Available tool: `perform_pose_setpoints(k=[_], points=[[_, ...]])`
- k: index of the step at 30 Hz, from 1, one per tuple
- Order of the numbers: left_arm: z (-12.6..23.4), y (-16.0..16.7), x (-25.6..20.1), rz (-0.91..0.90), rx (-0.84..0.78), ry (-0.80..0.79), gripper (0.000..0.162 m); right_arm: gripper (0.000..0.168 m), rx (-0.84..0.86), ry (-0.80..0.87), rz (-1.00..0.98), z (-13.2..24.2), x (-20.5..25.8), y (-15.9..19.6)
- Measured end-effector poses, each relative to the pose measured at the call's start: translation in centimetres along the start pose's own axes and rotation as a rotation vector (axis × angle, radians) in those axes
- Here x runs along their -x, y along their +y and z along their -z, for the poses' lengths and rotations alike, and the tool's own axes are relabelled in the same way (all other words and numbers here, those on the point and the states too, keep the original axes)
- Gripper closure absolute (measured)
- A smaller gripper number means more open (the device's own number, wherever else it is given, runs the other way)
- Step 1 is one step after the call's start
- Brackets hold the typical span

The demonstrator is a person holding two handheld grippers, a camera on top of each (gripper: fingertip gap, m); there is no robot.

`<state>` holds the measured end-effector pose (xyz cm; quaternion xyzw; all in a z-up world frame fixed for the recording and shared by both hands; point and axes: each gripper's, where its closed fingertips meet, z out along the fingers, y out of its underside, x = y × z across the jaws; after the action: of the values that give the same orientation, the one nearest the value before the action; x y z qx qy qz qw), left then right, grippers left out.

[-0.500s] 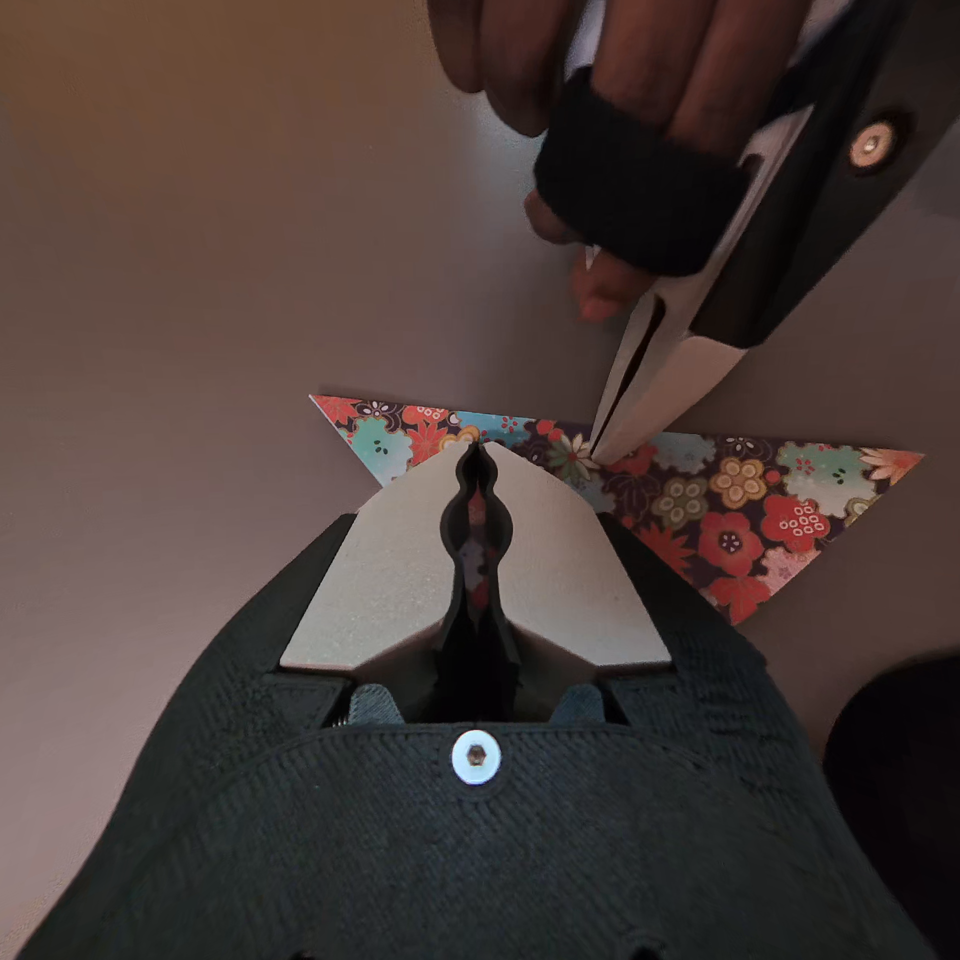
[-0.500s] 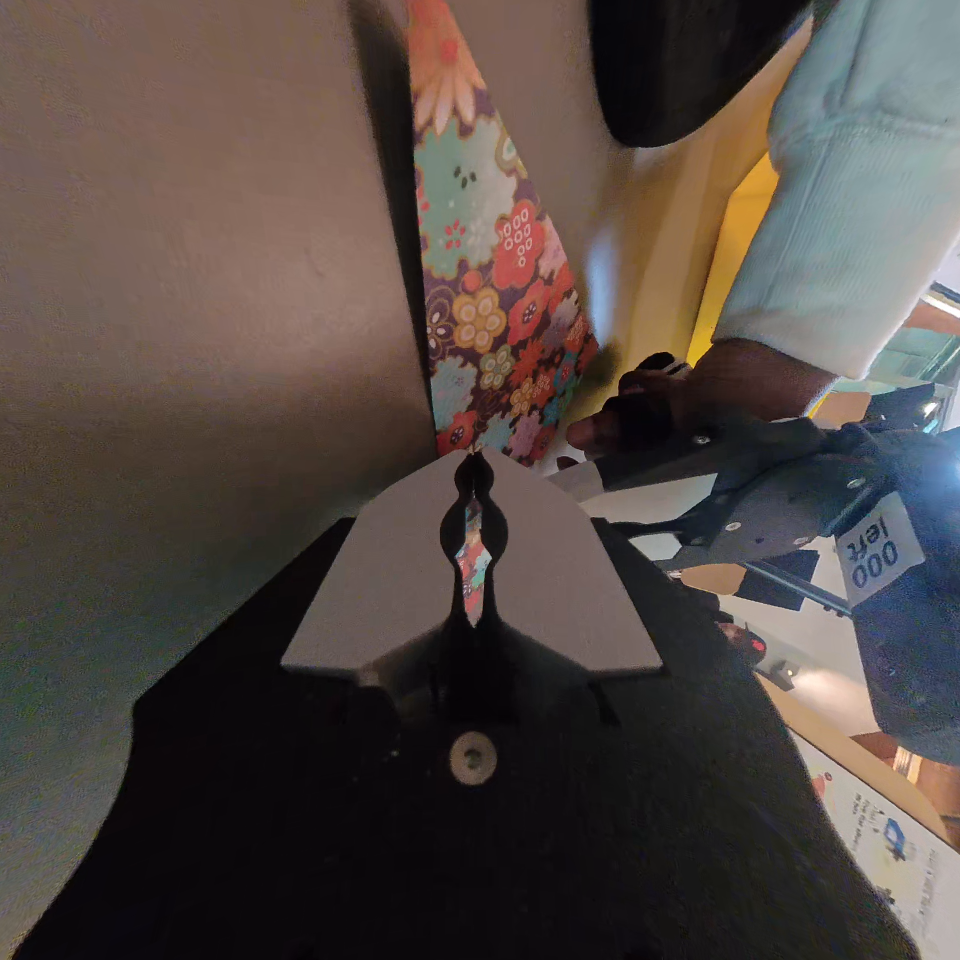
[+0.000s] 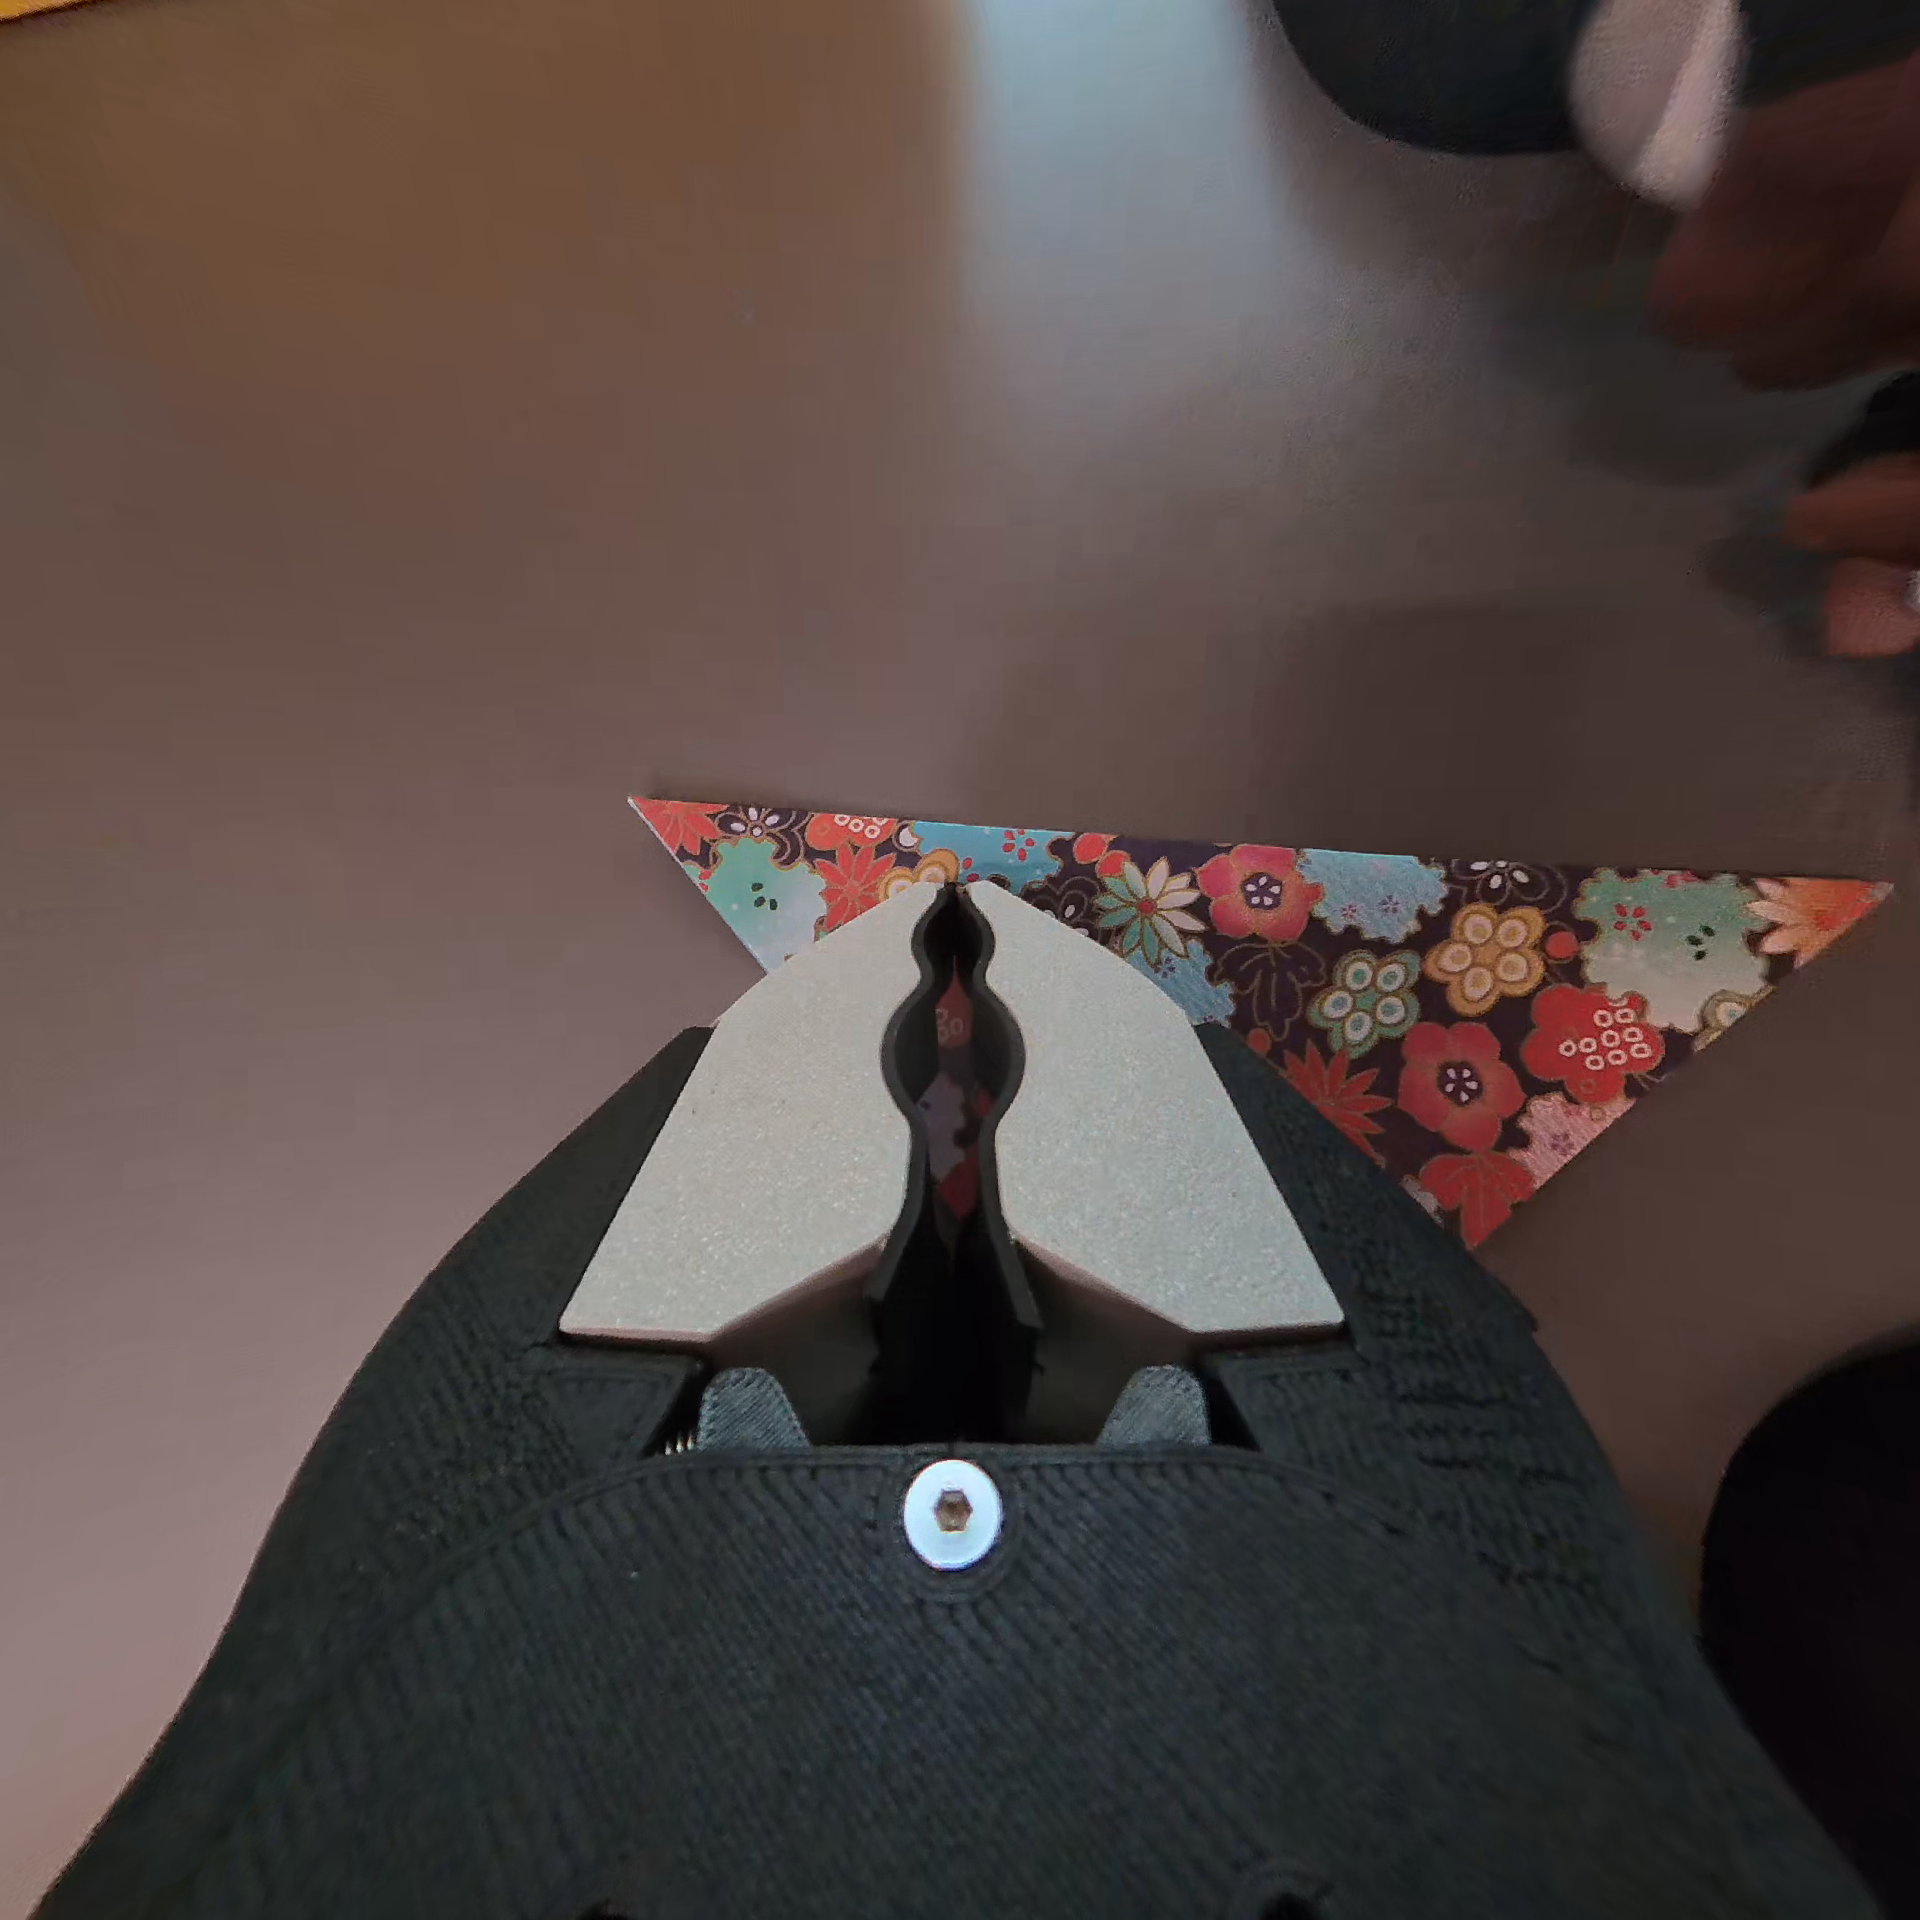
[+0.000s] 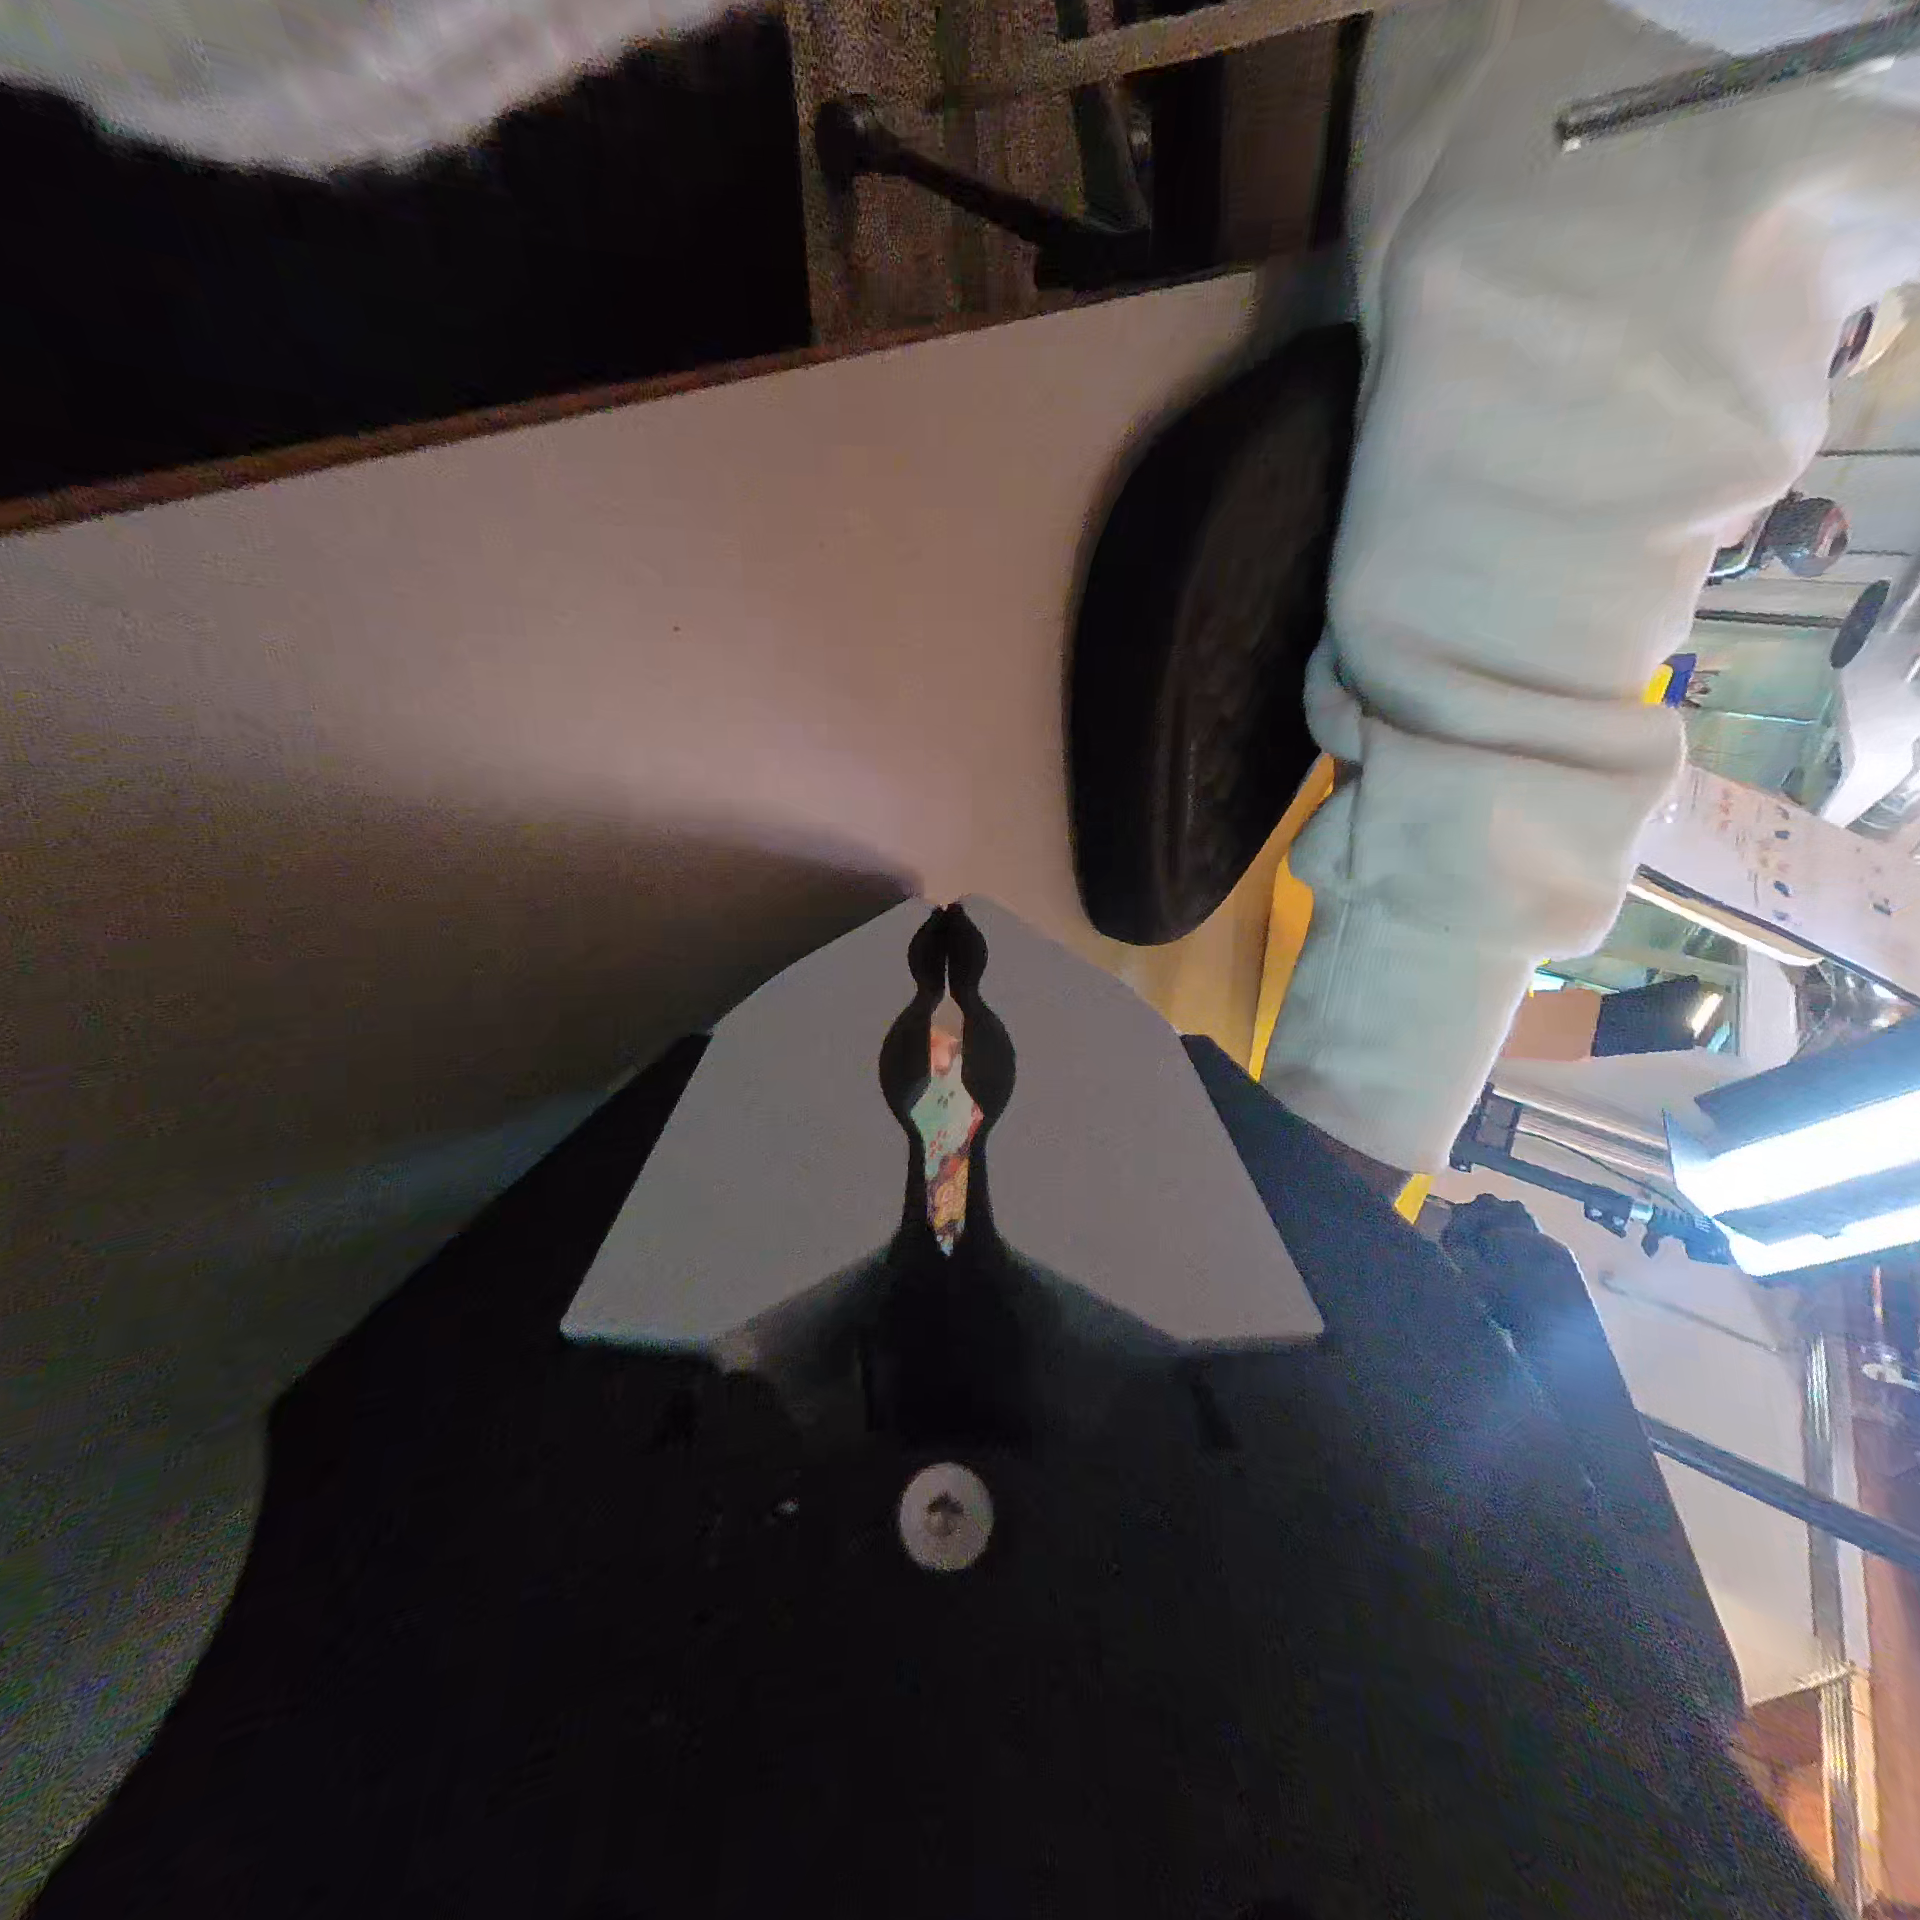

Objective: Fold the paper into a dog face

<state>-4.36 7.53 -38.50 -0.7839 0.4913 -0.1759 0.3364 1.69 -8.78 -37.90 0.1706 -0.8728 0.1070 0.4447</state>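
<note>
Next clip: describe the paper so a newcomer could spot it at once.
Look at the plain grey-brown table in the left wrist view. Flat on it, just beyond the left gripper, lies the paper, folded into a triangle. Its busy flower print is the only pattern on the table.

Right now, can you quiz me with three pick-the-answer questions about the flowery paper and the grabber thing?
1. Where is the paper?
A) flat on the table
B) up in the air
C) inside a box

2. How many corners does the folded paper show?
A) two
B) three
C) five

3. How are the left gripper's jaws?
A) wide open
B) closed together
C) holding a pencil

Answers:
1 A, since the paper lies flat on the table top.
2 B, since it is folded into a triangle with three points in view.
3 B, since the tips meet with hardly a gap, over the paper's edge.
</note>
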Motion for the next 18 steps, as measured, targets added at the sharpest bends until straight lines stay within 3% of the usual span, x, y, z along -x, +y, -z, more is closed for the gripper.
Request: perform_pose_setpoints(k=[2,4,8,11,18], points=[[0.0,0.0,0.0,-0.006,-0.004,-0.002,0.160,0.168,0.030,0.087,-0.074,0.4,-1.6,2.1],[0.0,0.0,0.0,-0.006,-0.009,-0.004,0.161,0.168,0.088,0.123,-0.199,1.2,-2.4,6.6],[0.0,0.0,0.0,-0.005,-0.014,-0.003,0.162,0.168,0.218,0.076,-0.157,1.0,-0.7,12.9],[0.0,0.0,0.0,-0.003,-0.020,-0.003,0.161,0.168,0.202,0.043,-0.134,0.3,0.4,12.5],[0.0,0.0,0.0,-0.006,-0.013,-0.003,0.161,0.168,0.118,-0.066,-0.105,0.0,0.6,6.8]])
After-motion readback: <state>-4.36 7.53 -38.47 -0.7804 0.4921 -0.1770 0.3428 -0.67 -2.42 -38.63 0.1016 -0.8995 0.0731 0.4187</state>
